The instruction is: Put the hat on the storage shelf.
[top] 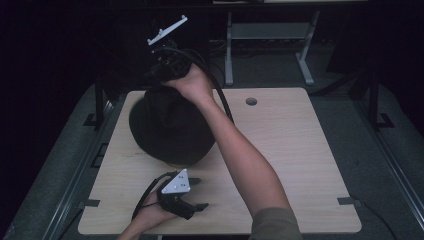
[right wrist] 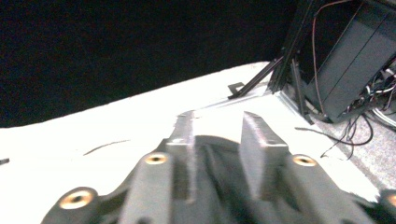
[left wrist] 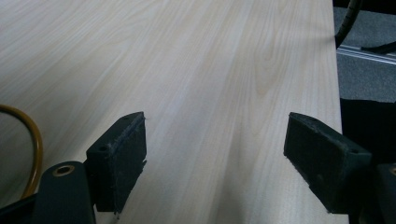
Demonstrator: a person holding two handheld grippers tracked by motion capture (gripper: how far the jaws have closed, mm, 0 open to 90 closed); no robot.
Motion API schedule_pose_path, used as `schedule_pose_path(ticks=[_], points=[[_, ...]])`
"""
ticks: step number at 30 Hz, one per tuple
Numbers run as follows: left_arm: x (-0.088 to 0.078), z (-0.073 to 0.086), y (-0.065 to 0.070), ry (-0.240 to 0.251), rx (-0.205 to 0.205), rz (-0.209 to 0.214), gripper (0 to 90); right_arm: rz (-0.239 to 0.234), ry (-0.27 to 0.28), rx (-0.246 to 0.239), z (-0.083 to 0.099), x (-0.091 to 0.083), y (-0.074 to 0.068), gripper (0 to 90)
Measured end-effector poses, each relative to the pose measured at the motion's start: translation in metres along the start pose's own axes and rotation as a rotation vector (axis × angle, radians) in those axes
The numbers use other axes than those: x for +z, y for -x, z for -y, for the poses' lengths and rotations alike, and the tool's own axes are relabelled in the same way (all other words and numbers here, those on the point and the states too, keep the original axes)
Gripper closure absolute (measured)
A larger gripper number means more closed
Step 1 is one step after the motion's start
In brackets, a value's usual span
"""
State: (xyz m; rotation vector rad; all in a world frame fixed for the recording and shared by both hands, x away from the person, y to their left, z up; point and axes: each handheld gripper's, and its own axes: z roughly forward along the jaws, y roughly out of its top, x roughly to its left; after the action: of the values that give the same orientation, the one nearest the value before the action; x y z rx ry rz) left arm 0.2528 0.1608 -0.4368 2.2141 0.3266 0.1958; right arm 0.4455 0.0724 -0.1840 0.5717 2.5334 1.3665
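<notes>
Hat: I saw the black hat (top: 167,131) lying far-left on the table (top: 300,165).
Right hand-held gripper (top: 159,82): at its far rim, jaws pinching dark fabric.
Left hand-held gripper (top: 200,194): released, nearer me.

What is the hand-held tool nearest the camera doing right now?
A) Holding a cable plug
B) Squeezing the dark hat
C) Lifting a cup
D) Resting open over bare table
D: the left gripper sits near the front edge of the table, and in its own view its fingers stand wide apart with bare wood between them, away from the dark hat.
</notes>
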Motion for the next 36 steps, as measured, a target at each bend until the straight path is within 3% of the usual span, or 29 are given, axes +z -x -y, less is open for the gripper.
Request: schedule_pose_path(ticks=[4,21,36], points=[[0.001,0.0,0.001,0.001,-0.001,0.001,20.7,-0.006,0.014,0.027,0.007,-0.007,0.004,53.8],[-0.001,0.002,0.003,0.003,-0.02,0.012,20.6,0.026,0.1,0.13,0.055,-0.059,0.026,44.0],[-0.003,0.003,0.002,0.007,-0.035,0.009,20.6,0.047,0.142,0.167,0.086,-0.094,0.036,37.3]])
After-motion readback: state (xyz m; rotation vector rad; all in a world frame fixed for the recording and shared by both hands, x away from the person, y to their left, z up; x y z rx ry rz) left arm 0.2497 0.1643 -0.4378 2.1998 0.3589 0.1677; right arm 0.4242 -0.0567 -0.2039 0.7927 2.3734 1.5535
